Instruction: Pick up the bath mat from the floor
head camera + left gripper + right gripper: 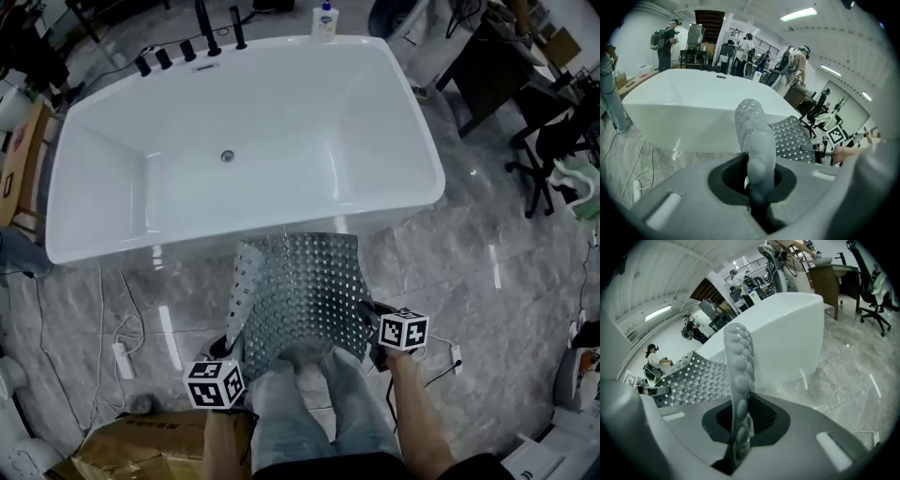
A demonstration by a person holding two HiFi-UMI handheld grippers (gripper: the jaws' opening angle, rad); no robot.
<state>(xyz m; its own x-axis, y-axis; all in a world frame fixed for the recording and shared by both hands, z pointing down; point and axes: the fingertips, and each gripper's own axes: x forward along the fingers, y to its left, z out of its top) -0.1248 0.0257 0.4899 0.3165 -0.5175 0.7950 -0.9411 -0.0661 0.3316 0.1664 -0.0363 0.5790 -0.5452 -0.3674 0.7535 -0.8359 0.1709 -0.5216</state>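
Tub (309, 103) fills the top of the head view, white and empty, nothing in it but the drain (227, 157). A bottle (324, 21) stands on the far rim. Marble floor (469, 262) runs all round it.

Mat (300, 291), grey w/ holes, is up off the floor by the look of it. It's arched between the two grippers, right in front of the person's legs, w/ its far edge rising toward the tub wall. Its left edge curls over.

L gripper (232, 352) is at the near-left of the mat, jaws pressed together on the edge. The left gripper view shows the nubby rim standing straight up out of the pinch. R gripper (372, 326) is at the near-right, same story: clamped on the mat edge, bumps running up from between the jaws.

So the mat spans L to R between the two grips, neither hand nearer, both on it. The free part leans away from the person, tubward. Long axis: can't tell from here, it looks about as wide as deep.

Judgement: pick-up looks about done. Any further lift wants both grips rising level, or the floppy far end sags.

Box (141, 445) sits on the floor near-left, contents not visible.
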